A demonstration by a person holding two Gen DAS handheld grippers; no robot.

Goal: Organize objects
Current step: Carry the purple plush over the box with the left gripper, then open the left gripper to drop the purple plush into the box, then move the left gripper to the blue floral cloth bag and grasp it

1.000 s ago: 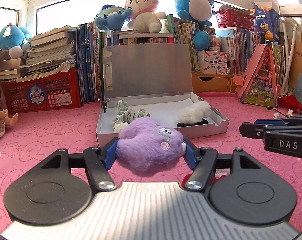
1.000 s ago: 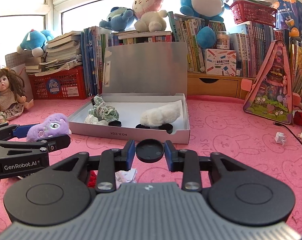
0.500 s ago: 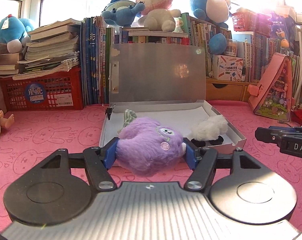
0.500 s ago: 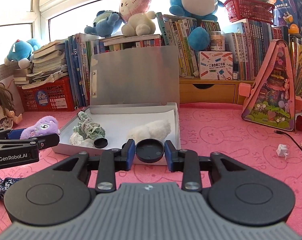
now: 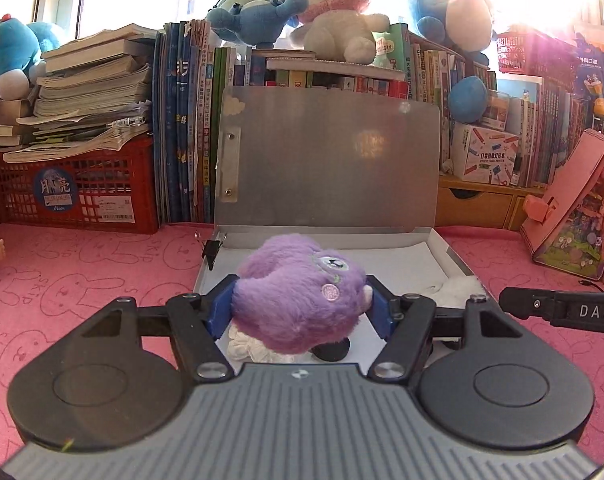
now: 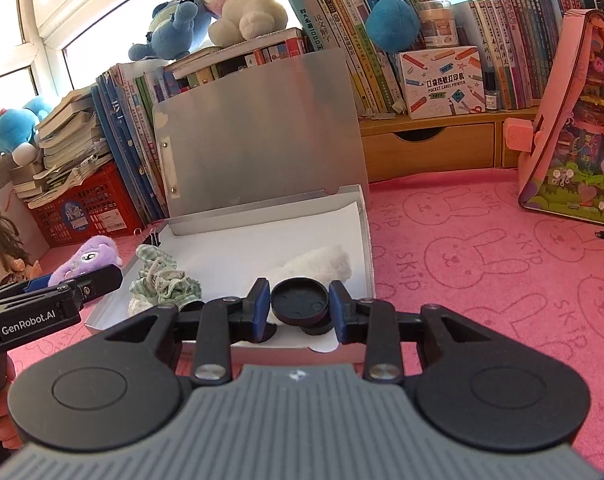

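Carrying the last two pieces: left gripper (image 5: pixel 302 310) clamps the purple plush (image 5: pixel 300 300), right gripper (image 6: pixel 300 309) pinches a black lid (image 6: pixel 299 301), both above the open box (image 6: pixel 366 248), where a white plush (image 6: pixel 317 266) and green cloth (image 6: pixel 164 282) already lie.

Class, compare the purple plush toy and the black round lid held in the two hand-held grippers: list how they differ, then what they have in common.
1. The purple plush is fluffy and soft; the black lid is smooth and hard.
2. The plush is bulky and rounded; the lid is a flat disc.
3. The plush fills a wider jaw gap in the left hand-held gripper; the lid sits in the narrower right hand-held gripper.

Shared: each is gripped between blue pads, near the open box.
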